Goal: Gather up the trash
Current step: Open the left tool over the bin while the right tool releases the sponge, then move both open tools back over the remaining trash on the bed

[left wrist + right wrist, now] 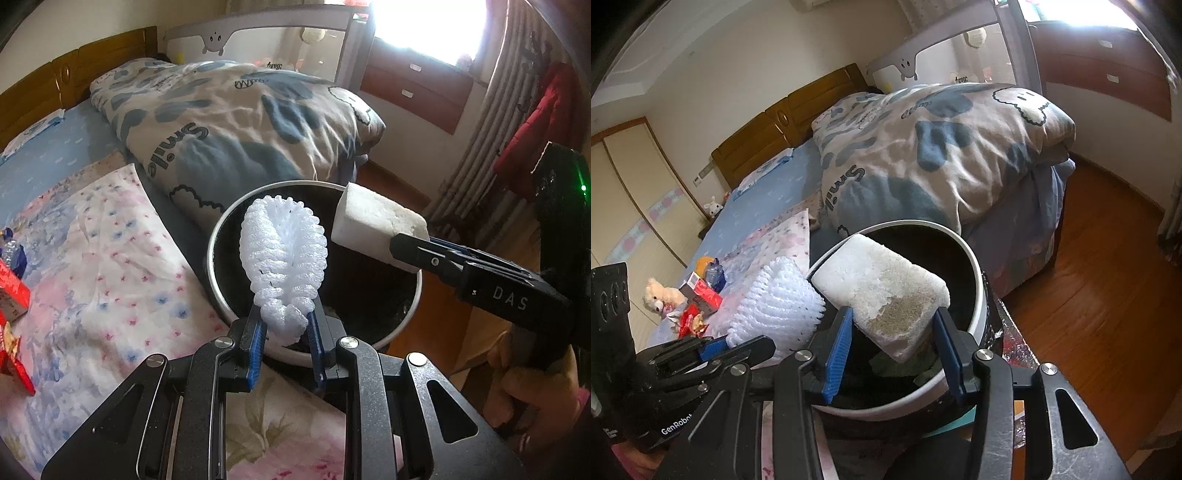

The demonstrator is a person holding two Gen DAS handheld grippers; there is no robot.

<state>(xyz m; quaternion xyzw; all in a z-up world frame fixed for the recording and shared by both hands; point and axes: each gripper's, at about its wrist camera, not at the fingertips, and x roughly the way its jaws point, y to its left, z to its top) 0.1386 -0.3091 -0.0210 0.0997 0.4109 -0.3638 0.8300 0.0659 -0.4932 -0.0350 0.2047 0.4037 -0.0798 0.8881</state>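
We judge both pieces featherlight and crushable: our left gripper (286, 326) pinches the foam fruit net (283, 258) at its gathered stem, our right gripper (893, 334) straddles the dirty foam block (882, 288) with its jaws around the end, over the bin (218, 280) at twelve o'clock.

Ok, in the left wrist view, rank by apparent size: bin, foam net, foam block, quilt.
1. quilt
2. bin
3. foam net and foam block look alike; both are near the camera, so unranked.

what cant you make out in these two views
- Trash bin bottom: both views, dark liner plus foam net and foam block over it.
- Right gripper pad contact on the block: right wrist view, unclear.
- Red packets: print too small.
- Window: left wrist view, blown out.
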